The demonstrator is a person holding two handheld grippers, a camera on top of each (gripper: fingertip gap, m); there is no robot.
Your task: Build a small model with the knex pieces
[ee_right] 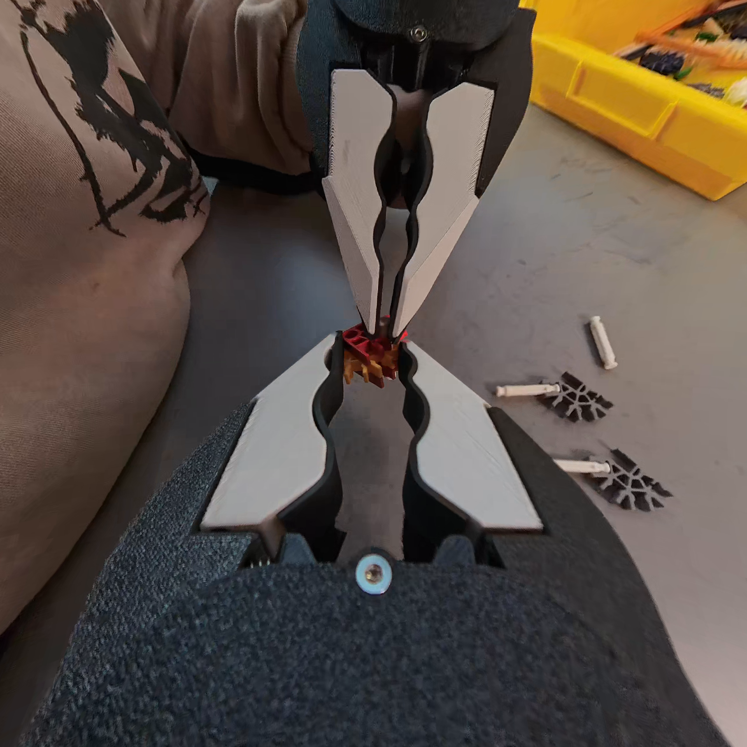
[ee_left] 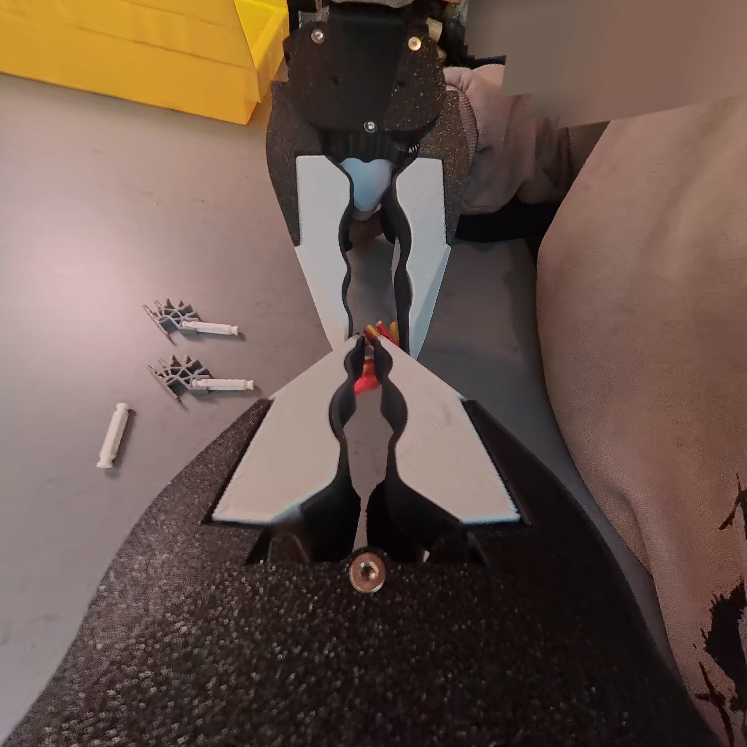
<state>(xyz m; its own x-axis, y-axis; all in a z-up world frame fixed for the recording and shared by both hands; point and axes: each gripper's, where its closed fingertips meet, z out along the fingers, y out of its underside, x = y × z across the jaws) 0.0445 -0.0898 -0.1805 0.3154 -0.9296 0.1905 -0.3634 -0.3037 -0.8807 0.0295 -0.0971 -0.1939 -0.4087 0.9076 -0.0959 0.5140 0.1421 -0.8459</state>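
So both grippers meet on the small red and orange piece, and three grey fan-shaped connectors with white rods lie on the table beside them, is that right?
Not quite: only two grey fan-shaped connectors carry white rods; the third item is a loose white rod lying alone, as the right wrist view shows. The left gripper and right gripper do meet on the red and orange piece.

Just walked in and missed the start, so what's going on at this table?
A person holds two grippers tip to tip above the grey table. The right gripper is clamped on a small red-and-orange connector cluster, and the left gripper pinches the same cluster from the opposite side. Two dark fan-shaped connectors with white rods and a loose white rod lie beside them. A yellow bin sits farther back.
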